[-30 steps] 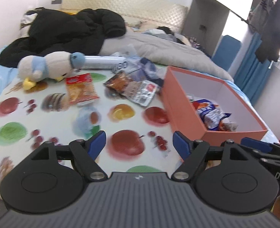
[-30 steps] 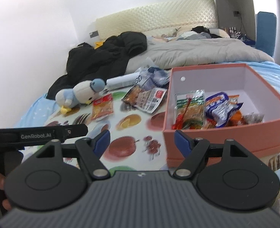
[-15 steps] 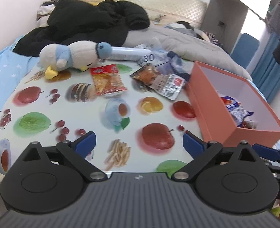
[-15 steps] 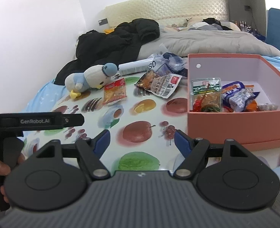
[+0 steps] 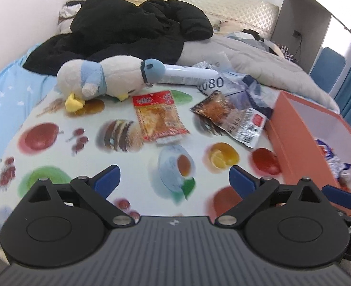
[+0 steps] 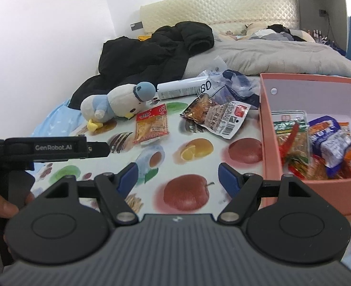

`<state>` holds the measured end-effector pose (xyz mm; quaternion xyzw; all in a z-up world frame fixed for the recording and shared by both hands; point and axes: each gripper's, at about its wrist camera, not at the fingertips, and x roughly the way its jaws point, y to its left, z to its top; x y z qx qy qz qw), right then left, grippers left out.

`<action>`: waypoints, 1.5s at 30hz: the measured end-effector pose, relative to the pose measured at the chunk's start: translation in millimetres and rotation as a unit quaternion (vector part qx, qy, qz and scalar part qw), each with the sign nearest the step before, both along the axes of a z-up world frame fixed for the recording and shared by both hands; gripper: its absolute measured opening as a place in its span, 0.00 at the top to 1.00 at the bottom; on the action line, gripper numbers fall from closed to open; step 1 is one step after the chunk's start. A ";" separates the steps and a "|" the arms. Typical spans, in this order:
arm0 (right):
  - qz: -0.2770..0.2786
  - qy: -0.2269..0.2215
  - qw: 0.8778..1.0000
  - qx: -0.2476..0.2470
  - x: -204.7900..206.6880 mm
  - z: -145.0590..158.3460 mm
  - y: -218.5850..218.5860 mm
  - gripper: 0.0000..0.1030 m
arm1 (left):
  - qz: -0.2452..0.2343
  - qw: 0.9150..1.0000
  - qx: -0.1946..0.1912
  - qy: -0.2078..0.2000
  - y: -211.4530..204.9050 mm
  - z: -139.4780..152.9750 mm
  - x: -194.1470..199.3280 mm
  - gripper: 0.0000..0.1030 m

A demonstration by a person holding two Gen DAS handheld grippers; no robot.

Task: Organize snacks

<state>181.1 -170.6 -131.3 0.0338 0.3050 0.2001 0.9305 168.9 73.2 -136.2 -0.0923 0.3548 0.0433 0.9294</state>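
A red-topped orange snack packet [image 5: 158,116] [image 6: 152,124] lies flat on the fruit-print cloth [image 5: 56,143]. A clear packet with a barcode label [image 5: 232,119] [image 6: 217,116] lies to its right. The orange box [image 5: 301,131] [image 6: 268,128] at the right holds several snack packs [image 6: 318,143]. My left gripper [image 5: 174,178] is open and empty, hovering short of the red packet. My right gripper [image 6: 178,177] is open and empty above the cloth, left of the box. The left gripper's body [image 6: 44,147] shows in the right wrist view.
A plush penguin [image 5: 104,78] [image 6: 116,102] lies behind the red packet. A white tube [image 5: 189,76] and crumpled plastic bags [image 5: 244,88] lie at the back. A black jacket [image 5: 127,33] and grey duvet [image 5: 259,59] cover the bed beyond.
Both grippers have moved forward toward the loose packets, which now look larger and nearer. The left gripper's jaws have spread wider. Nothing was picked up.
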 end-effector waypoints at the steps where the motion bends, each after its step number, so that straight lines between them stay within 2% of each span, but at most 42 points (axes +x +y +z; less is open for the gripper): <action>1: 0.000 0.002 1.000 0.001 6.2 -2.8 2.4 0.27 | -0.001 1.000 0.003 0.000 1.8 -3.2 6.8 0.03; 7: -0.001 0.020 1.000 -0.009 45.5 -24.8 18.7 0.27 | 0.003 1.000 -0.022 0.020 19.2 -33.7 57.0 0.04; 15: -0.035 0.031 0.998 -0.036 110.5 -55.7 33.6 0.27 | -0.008 0.999 -0.020 0.033 29.3 -69.8 127.2 0.03; 18: -0.047 0.021 0.998 -0.047 135.4 -64.3 40.6 0.27 | -0.015 0.999 -0.017 0.034 32.8 -81.3 152.5 0.04; 20: -0.054 0.012 0.997 -0.051 152.8 -68.4 45.8 0.27 | -0.023 0.998 -0.010 0.050 33.1 -90.8 169.9 0.03; 24: -0.078 -0.012 0.992 -0.094 190.8 -79.5 60.8 0.27 | -0.034 0.998 0.001 0.061 34.8 -108.6 191.7 0.04; 27: -0.102 -0.012 0.991 -0.091 218.8 -81.7 62.2 0.27 | -0.036 0.997 -0.010 0.074 39.3 -120.3 197.7 0.05; 29: -0.109 -0.015 0.990 -0.087 234.4 -79.4 62.1 0.27 | -0.047 0.996 0.002 0.070 38.3 -122.6 198.2 0.05; 35: -0.050 -0.029 0.987 -0.150 262.0 -84.9 83.4 0.27 | -0.070 0.994 0.045 0.069 31.7 -127.9 198.9 0.07; 37: -0.050 -0.044 0.986 -0.151 263.9 -83.6 84.8 0.27 | -0.076 0.993 0.059 0.070 28.2 -129.1 199.1 0.08; 39: -0.044 -0.055 0.987 -0.143 266.3 -80.5 86.3 0.27 | -0.075 0.993 0.057 0.067 28.7 -129.8 198.3 0.08; 41: -0.032 -0.046 0.988 -0.141 270.8 -81.6 89.1 0.27 | -0.074 0.994 0.058 0.064 29.5 -129.1 197.1 0.14; 45: 0.000 -0.023 0.980 -0.199 279.3 -95.5 103.6 0.27 | -0.082 0.994 0.052 0.056 33.6 -128.7 193.7 0.20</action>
